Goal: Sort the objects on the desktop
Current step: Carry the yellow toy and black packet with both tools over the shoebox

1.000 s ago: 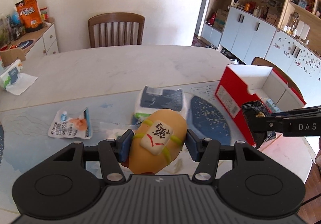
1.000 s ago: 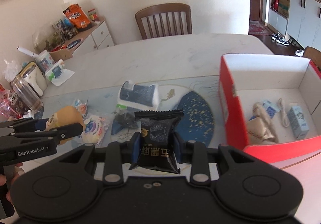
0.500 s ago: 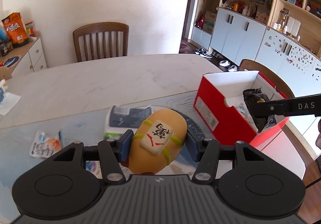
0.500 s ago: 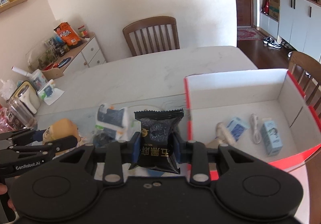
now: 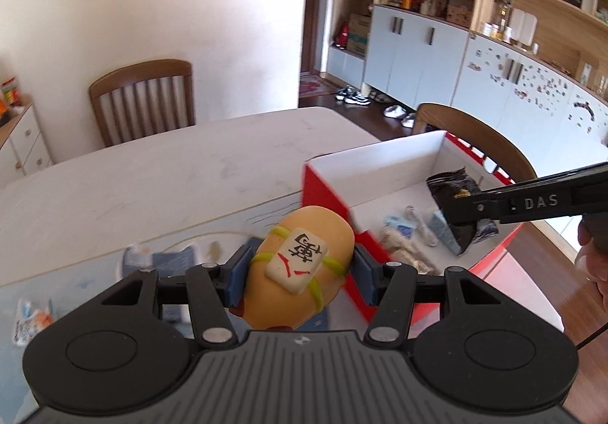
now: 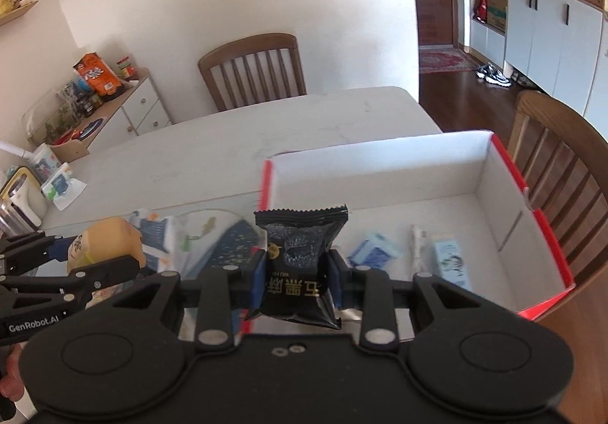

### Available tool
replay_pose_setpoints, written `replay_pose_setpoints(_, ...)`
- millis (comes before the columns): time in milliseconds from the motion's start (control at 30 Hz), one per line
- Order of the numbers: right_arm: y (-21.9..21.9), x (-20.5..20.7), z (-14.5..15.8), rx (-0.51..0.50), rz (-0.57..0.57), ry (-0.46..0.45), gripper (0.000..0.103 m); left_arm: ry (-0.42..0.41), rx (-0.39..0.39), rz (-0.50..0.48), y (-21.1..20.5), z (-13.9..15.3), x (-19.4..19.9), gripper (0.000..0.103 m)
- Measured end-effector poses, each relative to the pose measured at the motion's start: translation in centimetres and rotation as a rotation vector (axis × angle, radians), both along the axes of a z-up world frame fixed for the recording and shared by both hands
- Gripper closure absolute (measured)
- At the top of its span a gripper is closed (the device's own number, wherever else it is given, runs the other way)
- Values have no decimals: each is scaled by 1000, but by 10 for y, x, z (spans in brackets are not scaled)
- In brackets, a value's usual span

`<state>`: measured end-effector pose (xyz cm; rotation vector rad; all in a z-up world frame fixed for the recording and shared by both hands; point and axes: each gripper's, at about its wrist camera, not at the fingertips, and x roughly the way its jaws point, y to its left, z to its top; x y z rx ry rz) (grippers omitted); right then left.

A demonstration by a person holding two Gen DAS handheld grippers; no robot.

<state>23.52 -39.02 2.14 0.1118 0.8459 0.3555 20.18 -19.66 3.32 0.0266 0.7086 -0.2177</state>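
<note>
Grippers in both of my hands are loaded. My left gripper (image 5: 300,268) has its blue pads (image 5: 236,274) pressed against the sides of a tan, egg-shaped squishy toy (image 5: 300,260), jaws about half spread around it. The toy carries a white tile with a black character and red marks, strapped on with yellow-green bands. It hangs above the blue patterned mat (image 5: 95,283) on the white marble table (image 5: 152,188), just beside the near left corner of a red box (image 5: 326,203) with a white inside.

My right gripper (image 6: 295,277) pinches a black snack packet (image 6: 298,260) with gold lettering, its jaws narrowed onto the packet's lower half so the crimped top stands upright above them. From the right wrist view the packet sits over the left wall of the red box (image 6: 268,181), at the edge of the open interior. From the left wrist view the same packet (image 5: 461,211) hangs over the box's inside, near its right side.

Lying on the box floor are a pale blue sachet (image 6: 374,251), a small light blue carton (image 6: 450,262), and a white cable (image 5: 418,226). Left on the mat are a blue and white packet (image 6: 155,234) and a small printed wrapper (image 5: 32,317). Two wooden chairs stand at the table, one at its far side (image 6: 252,70) and one behind the box (image 6: 562,165). A fingertip of my right hand (image 5: 592,257) shows at the frame edge.
</note>
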Motion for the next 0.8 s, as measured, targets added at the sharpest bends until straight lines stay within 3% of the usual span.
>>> replay_pose_setpoints(433, -56, 25, -9, -27, -34, 0, 72, 13, 67, -121, -81, -8, 44, 48)
replay_pose_setpoints(800, -88, 62, -42, -87, -67, 65, 72, 93, 126, -257, -145, -38, 82, 48)
